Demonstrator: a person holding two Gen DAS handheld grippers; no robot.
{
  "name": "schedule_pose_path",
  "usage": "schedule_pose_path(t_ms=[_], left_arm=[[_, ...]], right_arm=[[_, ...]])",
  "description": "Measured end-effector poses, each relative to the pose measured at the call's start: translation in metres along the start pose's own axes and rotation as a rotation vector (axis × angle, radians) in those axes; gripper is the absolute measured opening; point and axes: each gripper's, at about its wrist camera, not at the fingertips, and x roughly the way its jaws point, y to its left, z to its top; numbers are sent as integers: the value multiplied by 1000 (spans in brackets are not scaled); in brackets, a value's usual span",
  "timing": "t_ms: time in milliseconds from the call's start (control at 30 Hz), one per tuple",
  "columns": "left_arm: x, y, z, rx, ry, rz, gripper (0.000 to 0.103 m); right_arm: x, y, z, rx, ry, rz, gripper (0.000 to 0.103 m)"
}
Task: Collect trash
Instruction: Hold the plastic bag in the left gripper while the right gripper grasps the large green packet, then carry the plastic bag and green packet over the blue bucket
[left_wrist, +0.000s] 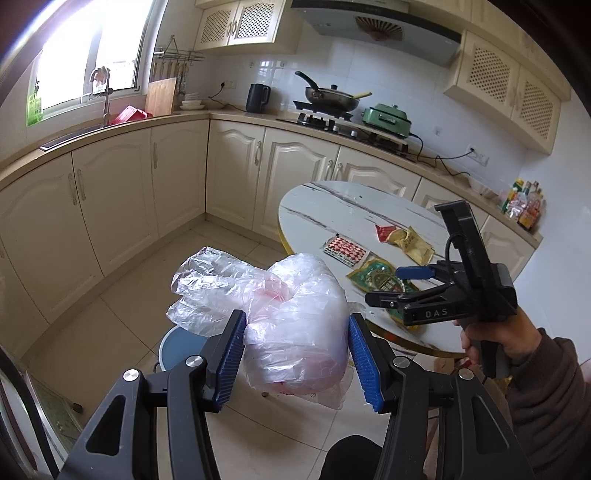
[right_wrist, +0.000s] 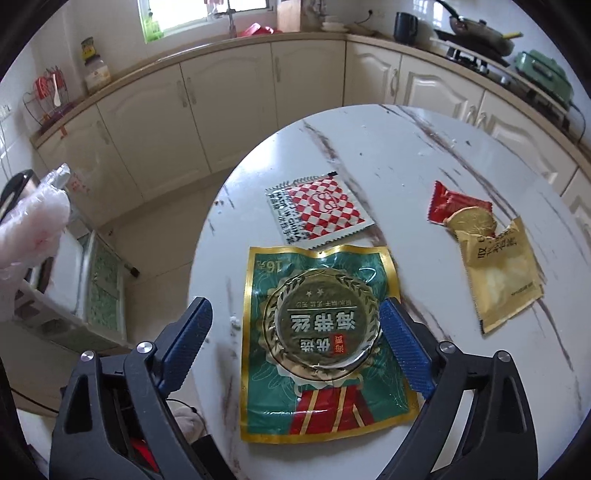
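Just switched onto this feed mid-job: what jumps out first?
The left gripper is clamped on a crumpled clear plastic bag, held off the table's near edge. The right gripper hangs open over a green and gold snack wrapper on the round marble table, with a red-checkered packet just beyond.

Round marble-top table (right_wrist: 424, 155) with green packet (right_wrist: 321, 350), checkered sachet (right_wrist: 317, 210), red wrapper (right_wrist: 458, 203), yellow packet (right_wrist: 502, 280).

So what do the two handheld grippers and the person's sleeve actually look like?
Both grippers are black angular frames with silver pivot screws and ribbed blue pads. The right gripper carries white "DAS" lettering, a black cable and an upright black mount. The sleeve is dark brown knit.
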Motion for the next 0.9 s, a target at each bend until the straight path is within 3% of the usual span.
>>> schedule_pose_path(t_ms=[167, 400, 467, 500, 533, 700, 900], left_arm=[[2, 4, 1, -12, 4, -3, 51], [1, 9, 4, -20, 10, -1, 51], [1, 8, 5, -23, 9, -1, 51], [0, 9, 6, -24, 9, -2, 51], [1, 7, 6, -26, 8, -2, 51], [3, 10, 6, -32, 4, -6, 51], [3, 14, 1, -40, -1, -11, 51]], right_arm=[[9, 36, -5, -91, 13, -27, 96], [20, 90, -18, -200, -6, -148, 100], [18, 92, -20, -186, -26, -165, 91], [16, 91, -20, -168, -38, -164, 76], [12, 87, -19, -147, -46, -149, 69], [8, 84, -17, -130, -52, -167, 58], [18, 97, -15, -160, -32, -285, 62]])
